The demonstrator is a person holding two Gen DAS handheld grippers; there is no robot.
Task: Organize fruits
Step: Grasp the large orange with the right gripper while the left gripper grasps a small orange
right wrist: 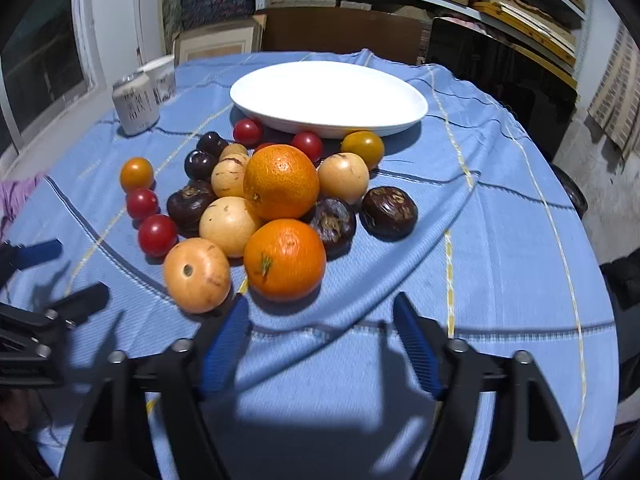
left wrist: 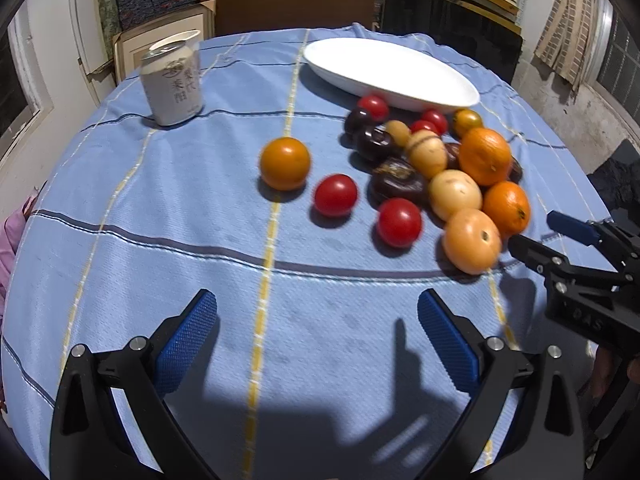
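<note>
Fruit lies heaped on a blue checked tablecloth (right wrist: 500, 240) toward the table's far right part, just in front of a white oval dish (right wrist: 328, 96) that holds nothing. Furthest left, near the far left edge, stands a pale drink can (left wrist: 174, 82), with a second white vessel behind it that is partly hidden. Next come a lone yellow-orange tomato (left wrist: 285, 163) and two red tomatoes (left wrist: 335, 195), lying apart from the heap on its left. The heap itself mixes dark purple fruits (right wrist: 190, 206), pale yellow round ones (right wrist: 228, 226), two oranges (right wrist: 284, 258) and small red tomatoes; several at the back are half covered by those in front and hard to tell apart. One dark fruit (right wrist: 390, 212) sits at the heap's right side.

The left gripper (left wrist: 318, 336) hangs over bare cloth near the front edge, its blue pads spread wide with nothing between them. The right gripper (right wrist: 320, 332) stands just before the nearer orange, jaws part-way apart and holding nothing; motion blur softens both views.
</note>
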